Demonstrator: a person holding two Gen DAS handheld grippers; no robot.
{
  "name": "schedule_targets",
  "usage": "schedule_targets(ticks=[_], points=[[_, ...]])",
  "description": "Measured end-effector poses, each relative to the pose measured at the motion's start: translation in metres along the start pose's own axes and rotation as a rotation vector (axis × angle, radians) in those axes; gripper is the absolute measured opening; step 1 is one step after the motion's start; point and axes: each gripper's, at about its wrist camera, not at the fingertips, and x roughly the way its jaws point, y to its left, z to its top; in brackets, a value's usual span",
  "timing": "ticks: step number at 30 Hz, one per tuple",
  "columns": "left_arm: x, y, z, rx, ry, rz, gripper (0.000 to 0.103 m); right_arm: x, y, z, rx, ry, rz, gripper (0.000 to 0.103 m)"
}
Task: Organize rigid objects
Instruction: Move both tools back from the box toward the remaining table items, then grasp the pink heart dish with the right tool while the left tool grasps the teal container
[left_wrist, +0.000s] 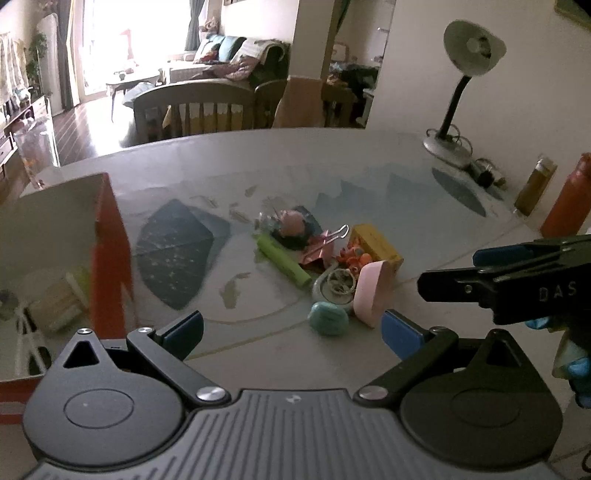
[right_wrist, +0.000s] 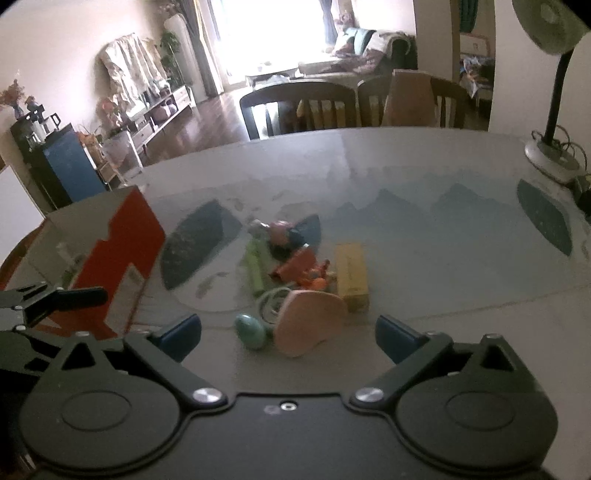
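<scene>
Both jaws stand wide and empty: the left hand-held gripper (left_wrist: 291, 332) and the right hand-held gripper (right_wrist: 288, 332) hover over the counter (left_wrist: 369, 158). The pile of small objects (left_wrist: 325, 258) lies mid-counter; the red box (left_wrist: 110, 258) stands by its left edge.

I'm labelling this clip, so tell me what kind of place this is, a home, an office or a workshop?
Most likely a home, at a dining table open to a living room. Wooden dining chairs stand at the far edge, a sofa with cushions sits by a bright window, and a desk lamp is on the table.
</scene>
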Motion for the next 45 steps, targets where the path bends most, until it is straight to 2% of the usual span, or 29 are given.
schedule_targets(ticks=[4, 13, 25, 30, 32, 36, 41, 45], points=[[0.024, -0.009, 0.0, -0.006, 0.023, 0.013, 0.103, 0.02, -0.012, 0.001, 0.004, 0.037, -0.02, 0.098], [0.067, -0.017, -0.003, -0.024, 0.071, 0.042, 0.103, 0.06, -0.031, 0.005, 0.042, 0.106, 0.056, 0.093], [0.094, -0.017, -0.004, -0.049, 0.101, 0.038, 0.102, 0.093, -0.035, 0.008, 0.017, 0.169, 0.104, 0.085], [0.099, -0.018, -0.003, -0.053, 0.113, 0.017, 0.087, 0.099, -0.039, 0.009, 0.022, 0.18, 0.119, 0.078], [0.101, -0.018, -0.003, -0.056, 0.119, 0.009, 0.077, 0.1, -0.04, 0.009, 0.026, 0.183, 0.13, 0.076], [0.104, -0.019, -0.002, -0.052, 0.122, 0.001, 0.068, 0.101, -0.04, 0.009, 0.025, 0.182, 0.145, 0.072], [0.104, -0.023, -0.002, -0.037, 0.121, -0.02, 0.049, 0.101, -0.041, 0.008, 0.032, 0.181, 0.146, 0.071], [0.102, -0.026, -0.001, -0.031, 0.112, -0.016, 0.044, 0.101, -0.042, 0.008, 0.032, 0.181, 0.141, 0.071]])
